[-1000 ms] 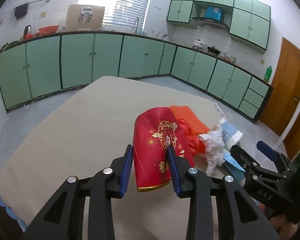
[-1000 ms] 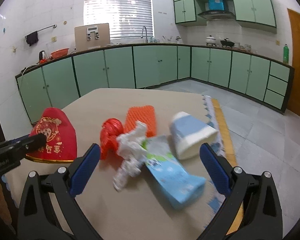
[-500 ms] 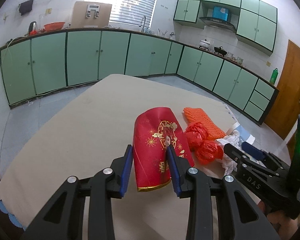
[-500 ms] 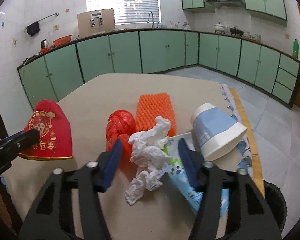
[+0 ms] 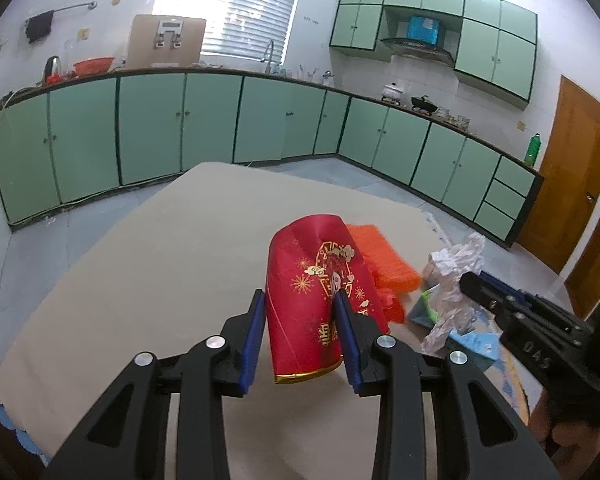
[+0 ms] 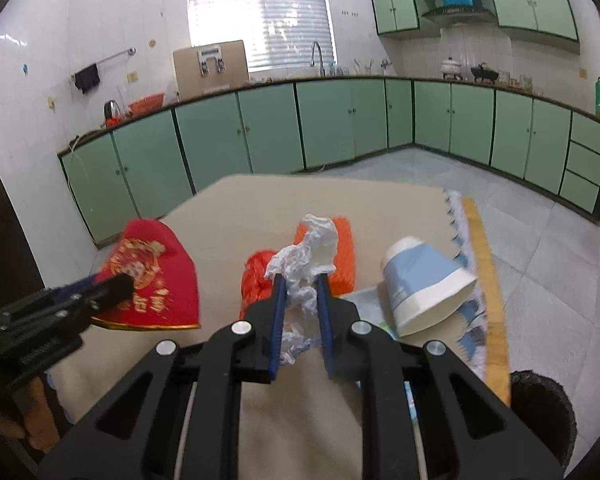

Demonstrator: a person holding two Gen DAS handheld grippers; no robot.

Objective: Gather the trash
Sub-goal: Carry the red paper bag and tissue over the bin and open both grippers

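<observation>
My left gripper [image 5: 300, 300] is shut on a red paper cup with gold print [image 5: 320, 296] and holds it above the beige table [image 5: 160, 272]; it also shows in the right wrist view [image 6: 148, 280]. My right gripper [image 6: 300, 280] is shut on a crumpled white tissue [image 6: 304, 260], lifted off the table; the tissue also shows in the left wrist view [image 5: 454, 280]. A red plastic bag ball [image 6: 254, 280], an orange foam net [image 6: 346, 256], a blue and white paper cup [image 6: 424, 280] on its side and a blue wrapper [image 5: 472, 340] lie on the table.
A black trash bin [image 6: 540, 412] stands at the table's right edge, low in the right wrist view. Green kitchen cabinets [image 5: 180, 128] run along the far walls. A brown door [image 5: 572, 184] is at the right.
My right gripper closed from wide open onto the white tissue and raised it. My left gripper kept its hold on the red cup and barely moved.
</observation>
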